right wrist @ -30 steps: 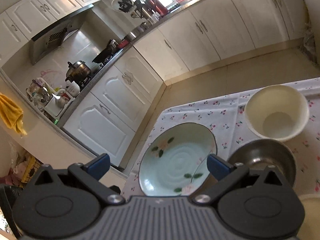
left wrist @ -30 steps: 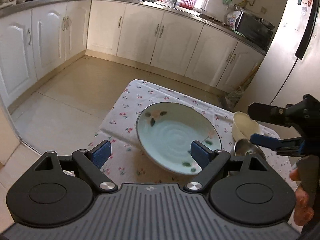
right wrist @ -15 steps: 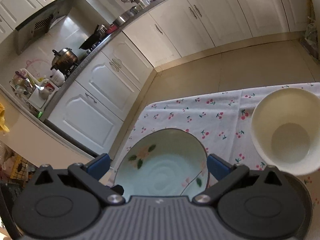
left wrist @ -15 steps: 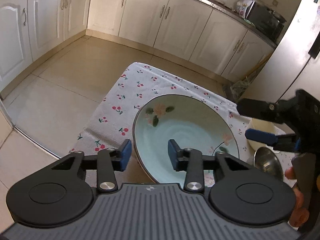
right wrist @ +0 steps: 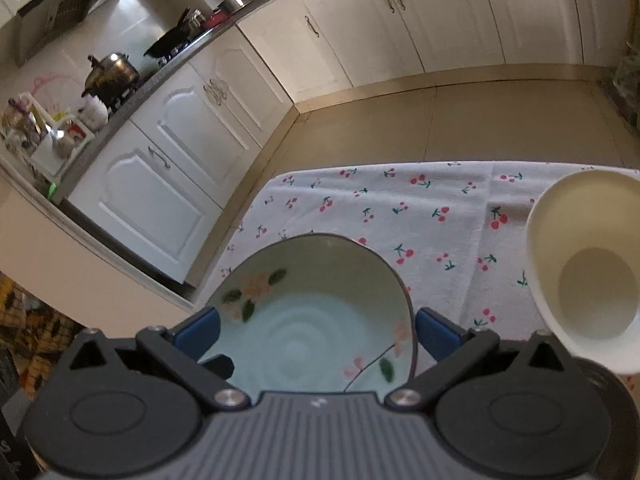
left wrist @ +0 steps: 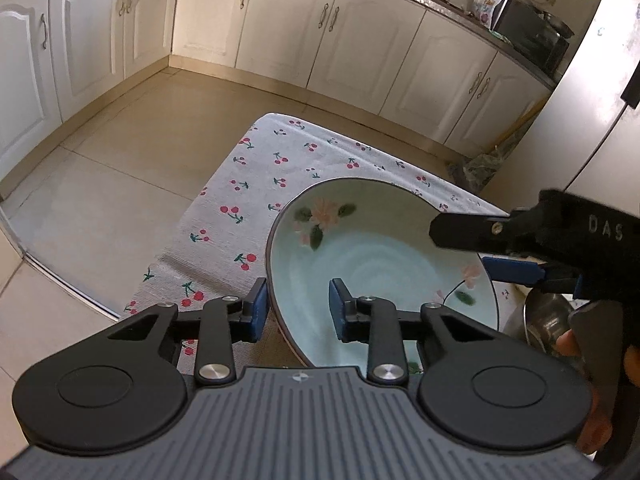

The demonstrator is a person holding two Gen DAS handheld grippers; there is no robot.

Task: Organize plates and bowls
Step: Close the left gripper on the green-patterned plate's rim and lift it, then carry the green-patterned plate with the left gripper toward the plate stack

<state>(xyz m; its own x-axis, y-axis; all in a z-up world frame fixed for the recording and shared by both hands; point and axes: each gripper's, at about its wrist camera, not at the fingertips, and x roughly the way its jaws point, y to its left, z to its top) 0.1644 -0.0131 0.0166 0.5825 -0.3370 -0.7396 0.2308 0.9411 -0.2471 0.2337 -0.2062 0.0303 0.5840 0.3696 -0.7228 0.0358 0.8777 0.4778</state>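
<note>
Both rigs are the same build: the left black plastic two-finger gripper [left wrist: 297,307] has a grey ribbed housing up top with a tiny logo, two big round black discs either side, and linkage arms pinned with shiny silver screws. Fingers end in blue rectangular pads [left wrist: 258,308]. The right black plastic two-finger gripper [right wrist: 316,330] matches it, blue pads too, and from the side its body reads "DAS" in pale raised letters.

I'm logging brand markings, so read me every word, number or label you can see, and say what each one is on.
"DAS": raised letters on the black body of the right tongs.
Stickers on the fridge: too small to read.
Floral box on the counter: print unreadable.
</note>
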